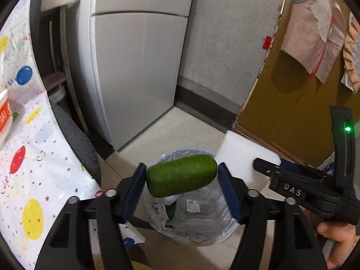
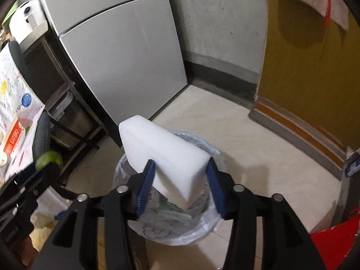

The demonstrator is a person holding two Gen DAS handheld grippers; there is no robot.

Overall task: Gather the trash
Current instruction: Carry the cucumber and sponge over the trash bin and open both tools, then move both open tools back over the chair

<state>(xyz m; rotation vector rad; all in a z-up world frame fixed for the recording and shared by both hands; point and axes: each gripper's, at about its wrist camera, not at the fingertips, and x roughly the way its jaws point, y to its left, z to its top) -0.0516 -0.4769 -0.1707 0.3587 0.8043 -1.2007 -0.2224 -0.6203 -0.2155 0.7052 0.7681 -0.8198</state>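
Observation:
My left gripper (image 1: 181,175) is shut on a green cucumber piece (image 1: 182,176) and holds it above a bin lined with a clear plastic bag (image 1: 198,227). My right gripper (image 2: 180,177) is shut on a white foam block (image 2: 166,155), held over the same bin (image 2: 180,231). The bin holds crumpled plastic and paper waste. In the left wrist view the right gripper (image 1: 299,186) and its foam block (image 1: 247,153) show at the right. In the right wrist view the cucumber (image 2: 48,159) and the left gripper (image 2: 42,168) show at the left.
A grey fridge (image 1: 135,67) stands behind the bin. A table with a balloon-print cloth (image 1: 24,168) is at the left, beside a dark mesh chair (image 1: 76,141). A brown door (image 2: 310,67) and a red bag (image 2: 333,245) are at the right.

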